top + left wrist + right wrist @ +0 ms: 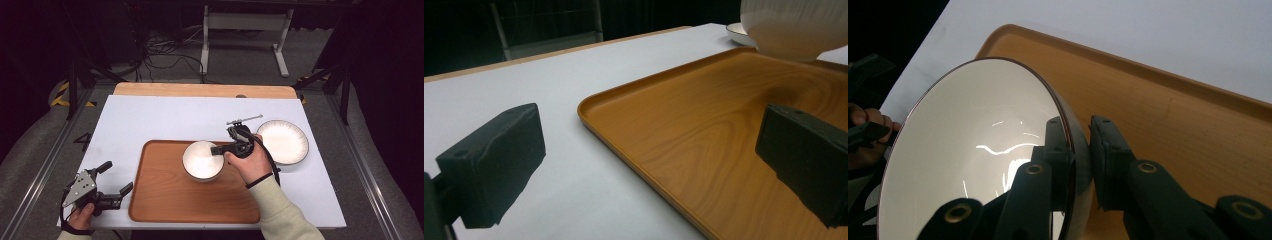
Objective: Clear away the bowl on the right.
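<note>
Bowl: a round white ceramic bowl with a thin dark rim (202, 160) sits over the upper middle of the tray, at about 12 o'clock from the tray's centre; in the left gripper view its shadowed underside looks slightly raised, though I cannot tell for sure whether it touches the wood.
Grip: the right gripper (1079, 150) pinches the bowl's rim at its 3 o'clock side, one finger inside, one outside — a wall pinch probably chosen because the bowl is too wide to span.
Right hand: the hand (250, 162) reaches in from 5 o'clock, keeping the wrist clear of the tray's lip.
Tray: a rectangular brown wooden tray with rounded corners (165, 200) lies near the bench's front edge, seemingly the collecting place.
Plate: a flat white plate with a dark rim (292, 145) rests off the tray at 3 o'clock of the bowl, near but apart.
Left gripper: the left gripper (115, 178) waits at the tray's 8 o'clock corner, fingers spread, holding nothing.
Bench: a white-topped bench (150, 115) carries everything.
</note>
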A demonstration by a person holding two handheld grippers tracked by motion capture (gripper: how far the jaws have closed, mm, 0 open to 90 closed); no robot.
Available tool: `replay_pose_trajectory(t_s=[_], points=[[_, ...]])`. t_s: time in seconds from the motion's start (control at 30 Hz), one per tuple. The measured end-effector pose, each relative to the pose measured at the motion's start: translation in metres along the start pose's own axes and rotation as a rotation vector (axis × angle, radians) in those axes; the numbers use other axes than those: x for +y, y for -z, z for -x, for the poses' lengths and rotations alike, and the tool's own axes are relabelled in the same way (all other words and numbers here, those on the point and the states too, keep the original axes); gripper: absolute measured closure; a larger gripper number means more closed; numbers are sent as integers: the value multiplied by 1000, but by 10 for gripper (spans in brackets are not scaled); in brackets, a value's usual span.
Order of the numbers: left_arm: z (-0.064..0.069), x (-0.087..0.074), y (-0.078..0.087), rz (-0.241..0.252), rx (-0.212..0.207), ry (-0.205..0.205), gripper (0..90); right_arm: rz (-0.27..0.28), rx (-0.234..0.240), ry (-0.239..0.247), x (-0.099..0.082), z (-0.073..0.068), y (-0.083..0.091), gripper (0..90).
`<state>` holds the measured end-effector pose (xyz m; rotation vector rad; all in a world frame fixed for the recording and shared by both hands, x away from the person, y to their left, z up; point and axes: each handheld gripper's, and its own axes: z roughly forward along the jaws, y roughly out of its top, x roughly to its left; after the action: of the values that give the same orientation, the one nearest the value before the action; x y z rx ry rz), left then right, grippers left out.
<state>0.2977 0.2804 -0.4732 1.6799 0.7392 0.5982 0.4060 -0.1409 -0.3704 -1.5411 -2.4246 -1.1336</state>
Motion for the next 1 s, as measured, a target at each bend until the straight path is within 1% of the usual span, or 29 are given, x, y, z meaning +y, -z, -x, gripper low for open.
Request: replay_pose_trajectory(t_s=[0.1,0.37,0.6,1.0], points=[[0,0,0,0,0,-1,3,-14,2,-3,-5,2,-9,794],[0,0,0,-1,0,-4,3,-35,0,-10,-13,4,-22,793],[0,0,0,-4,0,-4,3,-52,4,-12,-18,4,-30,790],[0,0,0,-4,-1,-5,3,-70,-7,-6,-22,2,-39,786]])
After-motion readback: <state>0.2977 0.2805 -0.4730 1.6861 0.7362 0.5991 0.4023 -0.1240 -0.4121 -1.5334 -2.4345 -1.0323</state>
